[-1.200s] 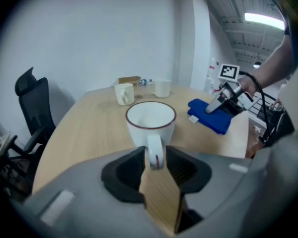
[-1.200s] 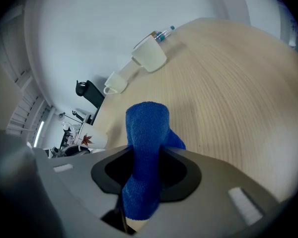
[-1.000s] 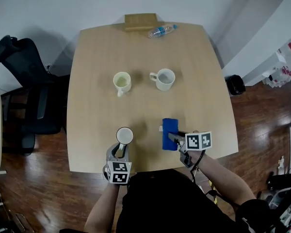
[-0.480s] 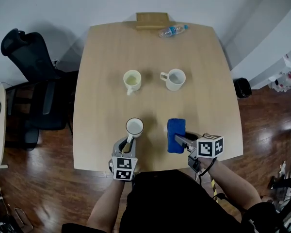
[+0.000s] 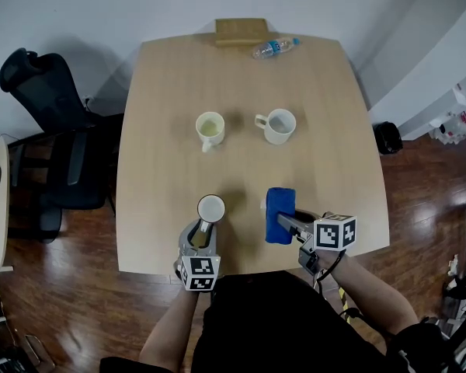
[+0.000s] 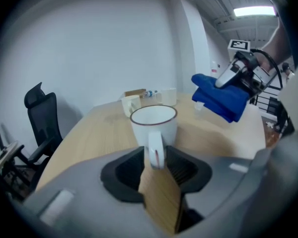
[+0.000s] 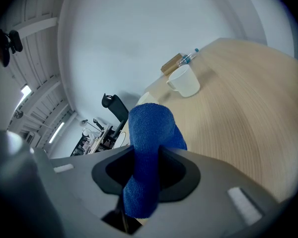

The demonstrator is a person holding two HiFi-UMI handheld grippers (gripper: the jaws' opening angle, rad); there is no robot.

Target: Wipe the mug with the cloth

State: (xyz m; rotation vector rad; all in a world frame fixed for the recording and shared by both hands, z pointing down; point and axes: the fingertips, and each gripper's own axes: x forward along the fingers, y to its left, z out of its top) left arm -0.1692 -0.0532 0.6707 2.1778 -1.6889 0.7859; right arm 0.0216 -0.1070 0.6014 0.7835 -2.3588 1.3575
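The left tongs (image 5: 204, 234) are opening, the mug's handle (image 6: 155, 150) loose between their jaws. The right tongs (image 5: 286, 223), level beside them, clamp the blue cloth (image 5: 278, 212). The left forearm (image 5: 169, 329) and right forearm (image 5: 366, 287) trail back behind them.

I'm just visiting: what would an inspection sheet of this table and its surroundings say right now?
Surface: light wooden table.
Job's things: white mug stands near the person's edge; blue cloth is held up beside it.
Clutter: cream mug and second white mug mid-table; water bottle and wooden block at the far edge.
Claws: left claw opening, mug handle between its jaws; right claw shut on the cloth.
Cables: black cord at the right claw.
Surroundings: office chair, wood floor.
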